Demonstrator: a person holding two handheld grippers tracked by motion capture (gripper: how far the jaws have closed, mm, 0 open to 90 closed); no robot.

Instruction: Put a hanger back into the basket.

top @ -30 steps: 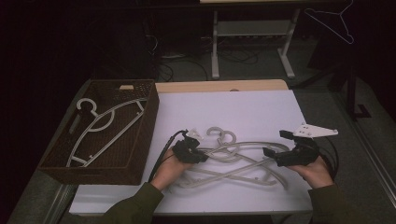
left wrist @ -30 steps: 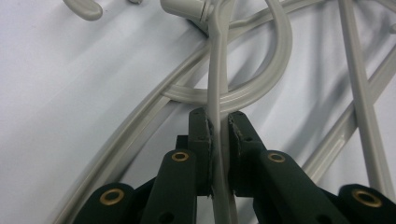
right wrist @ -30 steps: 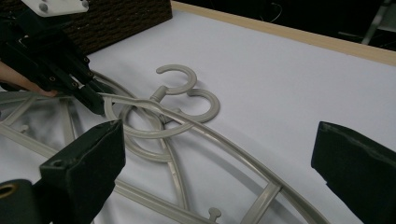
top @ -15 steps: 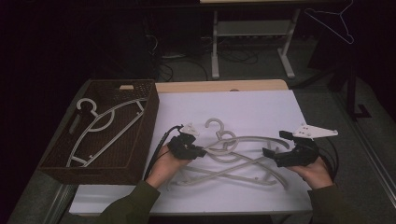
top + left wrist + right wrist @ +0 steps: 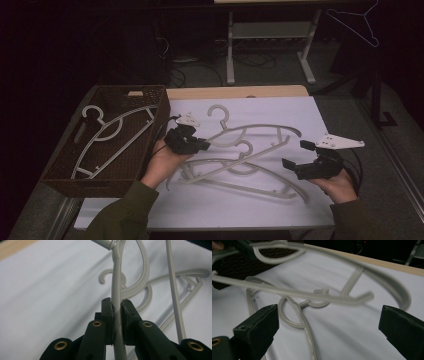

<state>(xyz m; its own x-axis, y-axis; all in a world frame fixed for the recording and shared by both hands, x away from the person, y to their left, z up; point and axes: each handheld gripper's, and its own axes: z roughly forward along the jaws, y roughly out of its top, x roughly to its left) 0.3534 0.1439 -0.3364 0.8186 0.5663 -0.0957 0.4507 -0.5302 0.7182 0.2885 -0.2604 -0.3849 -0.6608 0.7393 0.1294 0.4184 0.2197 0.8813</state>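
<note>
Several pale grey plastic hangers lie tangled on the white sheet (image 5: 240,172). One of them (image 5: 252,130) is raised and tilted above the pile, and my left gripper (image 5: 204,145) is shut on its bar. The left gripper view shows that bar (image 5: 115,285) pinched between the jaws of the left gripper (image 5: 116,302). My right gripper (image 5: 298,156) hovers open at the right end of the pile. In the right gripper view the right gripper (image 5: 329,315) stands wide open with the raised hanger (image 5: 332,296) crossing in front. Another hanger (image 5: 112,132) lies in the basket.
A dark woven basket (image 5: 55,175) stands at the table's left edge. The white sheet (image 5: 280,107) covers the table, with a wooden strip (image 5: 235,92) along the far edge. A metal stand (image 5: 270,35) and a hanging wire hanger (image 5: 357,22) are beyond.
My left gripper has moved left and away, toward the basket, lifting its hanger off the pile. The right gripper has stayed open and almost still.
</note>
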